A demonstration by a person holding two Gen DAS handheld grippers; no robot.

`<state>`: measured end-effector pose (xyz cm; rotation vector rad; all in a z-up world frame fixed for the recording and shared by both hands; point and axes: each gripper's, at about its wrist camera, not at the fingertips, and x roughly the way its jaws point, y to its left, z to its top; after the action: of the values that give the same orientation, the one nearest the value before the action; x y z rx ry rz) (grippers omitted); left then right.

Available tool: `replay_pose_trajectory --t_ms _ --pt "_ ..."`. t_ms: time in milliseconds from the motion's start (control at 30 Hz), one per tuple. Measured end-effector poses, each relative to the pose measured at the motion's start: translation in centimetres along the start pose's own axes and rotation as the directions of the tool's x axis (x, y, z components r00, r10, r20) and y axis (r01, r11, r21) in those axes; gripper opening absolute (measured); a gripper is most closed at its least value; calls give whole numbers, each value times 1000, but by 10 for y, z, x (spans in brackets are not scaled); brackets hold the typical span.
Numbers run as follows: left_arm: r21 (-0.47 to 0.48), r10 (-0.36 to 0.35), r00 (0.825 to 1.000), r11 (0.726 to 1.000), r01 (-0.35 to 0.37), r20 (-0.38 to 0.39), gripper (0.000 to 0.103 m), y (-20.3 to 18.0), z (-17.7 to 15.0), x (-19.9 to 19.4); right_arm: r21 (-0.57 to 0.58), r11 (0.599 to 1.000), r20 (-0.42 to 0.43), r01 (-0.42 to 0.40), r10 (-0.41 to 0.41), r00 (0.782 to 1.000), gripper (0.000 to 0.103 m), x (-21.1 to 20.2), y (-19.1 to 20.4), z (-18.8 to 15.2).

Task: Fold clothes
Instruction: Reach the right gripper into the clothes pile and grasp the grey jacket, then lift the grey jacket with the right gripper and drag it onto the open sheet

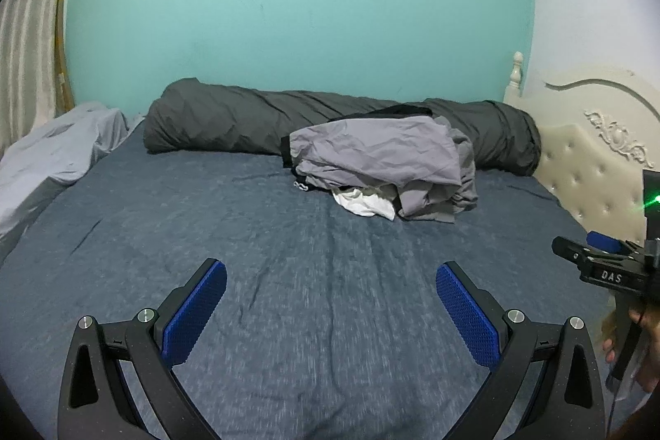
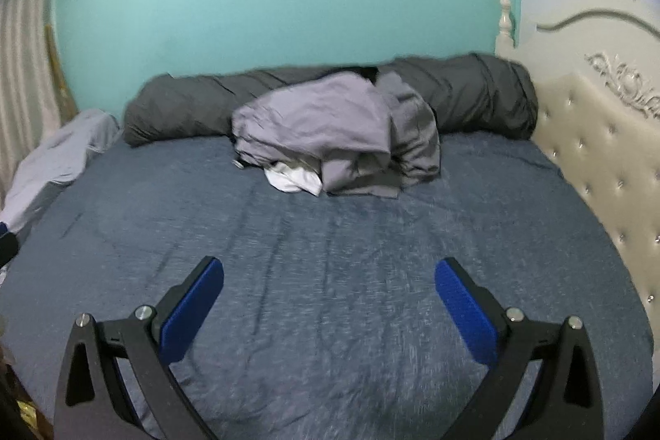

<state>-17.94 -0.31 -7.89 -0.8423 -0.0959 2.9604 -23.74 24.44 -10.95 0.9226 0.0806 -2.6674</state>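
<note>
- Blue-grey bed sheet (image 1: pixel 288 275), wrinkled, spread across the whole mattress.
- Dark grey rolled duvet (image 1: pixel 247 122) along the far edge of the sheet, against the teal wall.
- Heap of grey clothes (image 1: pixel 383 168), unfolded, just in front of the duvet, white garment (image 1: pixel 363 205) poking out beneath.
- Left gripper (image 1: pixel 330 300) above the near sheet, well short of the heap, jaws wide, empty.
- Right gripper (image 2: pixel 330 295) likewise, jaws wide, empty.

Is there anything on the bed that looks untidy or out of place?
Yes. A crumpled heap of grey clothes lies unfolded on the blue sheet, with a white garment sticking out underneath. Behind it the dark duvet is rolled up. Nothing looks damaged or spilled.
</note>
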Motion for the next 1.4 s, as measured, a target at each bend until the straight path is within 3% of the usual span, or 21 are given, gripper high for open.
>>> replay_pose_trajectory --t_ms 233,467,900,1100,1200,1267,1333,1400 --pt "-41 -12 999 999 10 -32 103 10 15 105 0 1000 -2 14 -14 1000 103 107 -33 34" --pt "-51 7 995 999 -11 -95 103 15 21 181 32 999 -23 15 -15 1000 103 198 -61 71" --pt "-72 -12 985 997 -1 -173 103 39 22 254 71 994 -87 83 -77 993 103 332 -82 126" --pt "-79 -26 983 997 12 -181 103 48 14 270 70 993 -77 94 -89 993 92 369 -96 150" --pt "-90 -42 981 996 25 -188 103 49 9 275 77 996 -96 45 -38 995 68 384 -97 155" --pt "-87 -51 980 996 35 -191 103 47 4 276 64 998 -113 10 -3 994 37 392 -94 157" --pt "-74 -56 980 996 42 -192 103 45 0 275 9 1000 -97 0 1 995 19 390 -82 156" --pt "-69 -60 981 996 48 -186 103 43 -4 271 -36 999 -62 -17 15 998 11 379 -71 152"
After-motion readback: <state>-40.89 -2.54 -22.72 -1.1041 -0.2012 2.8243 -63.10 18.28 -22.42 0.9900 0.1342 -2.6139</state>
